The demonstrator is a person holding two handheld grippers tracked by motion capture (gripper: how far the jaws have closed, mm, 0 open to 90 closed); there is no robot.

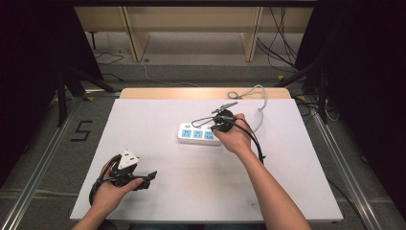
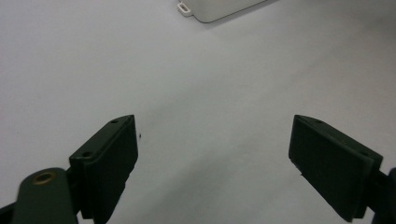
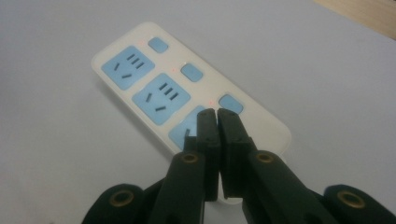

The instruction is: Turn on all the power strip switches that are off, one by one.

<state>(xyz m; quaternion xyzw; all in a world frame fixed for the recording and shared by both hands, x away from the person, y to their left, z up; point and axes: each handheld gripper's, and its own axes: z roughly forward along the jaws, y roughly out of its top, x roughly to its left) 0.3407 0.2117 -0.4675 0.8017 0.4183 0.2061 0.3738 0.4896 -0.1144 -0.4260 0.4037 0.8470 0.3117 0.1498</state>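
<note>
A white power strip [image 1: 197, 134] with three blue sockets and three blue switch buttons lies right of the table's middle. In the right gripper view the strip [image 3: 140, 86] runs diagonally. My right gripper [image 3: 216, 113] is shut with nothing between its jaws, and its tips sit just over the strip next to the nearest blue button [image 3: 231, 103]. In the high view that right gripper [image 1: 216, 128] hovers at the strip's right end. My left gripper [image 1: 147, 178] rests near the front left edge. Its jaws stand wide open in the left gripper view [image 2: 215, 123], over bare table, with one end of the strip [image 2: 219, 8] far ahead.
The strip's white cable [image 1: 261, 103] loops toward the back right of the white table [image 1: 158, 120]. A wooden edge [image 1: 191, 92] runs along the table's far side. On the floor are a "5" marking [image 1: 82, 130] at the left and loose cables [image 1: 282, 43] at the back.
</note>
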